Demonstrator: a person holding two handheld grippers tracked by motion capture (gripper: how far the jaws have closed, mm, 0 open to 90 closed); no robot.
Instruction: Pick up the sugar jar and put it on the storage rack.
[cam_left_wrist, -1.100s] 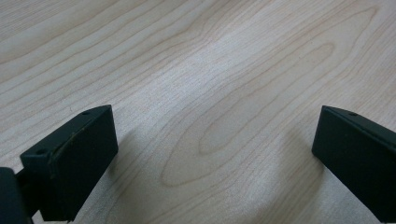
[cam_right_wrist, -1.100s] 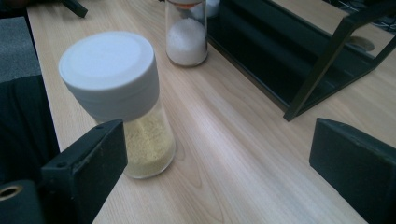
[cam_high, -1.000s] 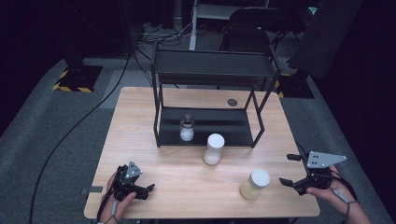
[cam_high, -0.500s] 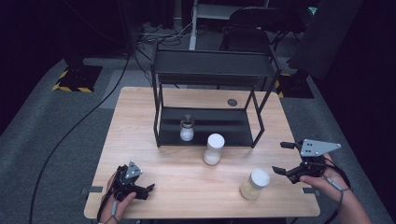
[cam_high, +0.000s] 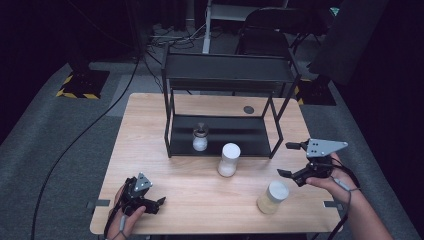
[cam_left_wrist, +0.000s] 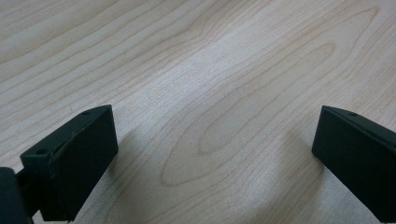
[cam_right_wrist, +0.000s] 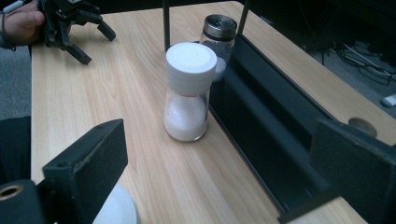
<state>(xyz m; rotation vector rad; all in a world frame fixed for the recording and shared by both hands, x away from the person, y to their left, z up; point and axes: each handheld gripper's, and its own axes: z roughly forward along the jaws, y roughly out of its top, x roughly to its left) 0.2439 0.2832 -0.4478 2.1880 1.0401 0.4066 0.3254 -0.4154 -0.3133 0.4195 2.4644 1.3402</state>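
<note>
1. White-capped jar (cam_high: 229, 159) of white powder stands upright on the table (cam_high: 150, 130), just in front of the near edge of the black shelf rack (cam_high: 227, 75), roughly mid-table; in the right gripper view the same jar (cam_right_wrist: 189, 91) stands ahead between the right claw's two jaws, well apart from them.
2. Right claw (cam_high: 290, 160) hovers above the table's right side, held in a hand (cam_high: 330, 180) whose forearm comes in from the near right corner. It points left toward the jars, one jaw above the other, and the jaws stand wide with nothing between them.
3. Left claw (cam_high: 161, 202) sits low at the near left edge of the table in the other hand (cam_high: 122, 217), pointing right. In the left gripper view its jaws are spread wide over bare wood, gripping nothing.
4. Count of jars: three. The white-capped one; a second jar (cam_high: 272, 197) with a pale lid and yellowish contents, near right, just beside and below the right claw; a small metal-capped shaker (cam_high: 200, 138) on the rack's lower shelf.
5. Count of claws: two. Racks: one, with two shelves.
</note>
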